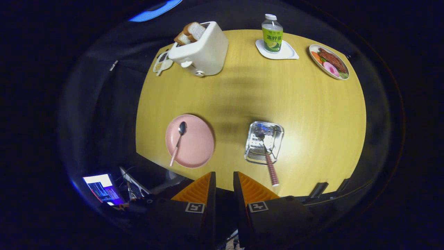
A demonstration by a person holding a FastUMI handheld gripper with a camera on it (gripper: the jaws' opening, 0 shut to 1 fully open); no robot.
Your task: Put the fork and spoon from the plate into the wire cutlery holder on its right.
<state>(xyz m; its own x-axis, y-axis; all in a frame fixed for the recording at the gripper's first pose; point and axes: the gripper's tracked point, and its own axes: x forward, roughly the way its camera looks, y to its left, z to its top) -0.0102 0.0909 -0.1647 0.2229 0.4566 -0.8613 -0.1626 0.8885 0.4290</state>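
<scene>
My gripper (pixel 224 182) hangs above the near edge of the table (pixel 312 114), its two fingers (pixel 199 189) drawn close with a narrow empty gap between them, holding nothing. Each finger carries a small square marker tag whose pattern I cannot make out as writing. Off beside the fingers, below the table edge, a lit screen (pixel 102 189) glows. Just ahead of the fingers, on the yellow wood-grain top, sit the two things I am working with. The pink plate (pixel 199 146) lies ahead and to one side, round and plain, with the spoon (pixel 178 142) lying across its outer part, dark bowl pointing away from me and its striped handle reaching over the near rim. To the plate's right, apart from it, stands the wire cutlery holder (pixel 263 142), a shiny metal basket with a perforated floor; the fork (pixel 267 156) is already in it, head down inside and its striped handle leaning out over the near wall toward me. The middle of the table beyond them is bare, with a soft shadow across it. At the far side stand a white toaster (pixel 204 52) with bread slices (pixel 190 33) sticking up, a small dish (pixel 162 62) beside it, a bottle (pixel 272 34) with a green label, its print too small for me to read, on a white coaster (pixel 288 52), and a plate of food (pixel 329 62).
</scene>
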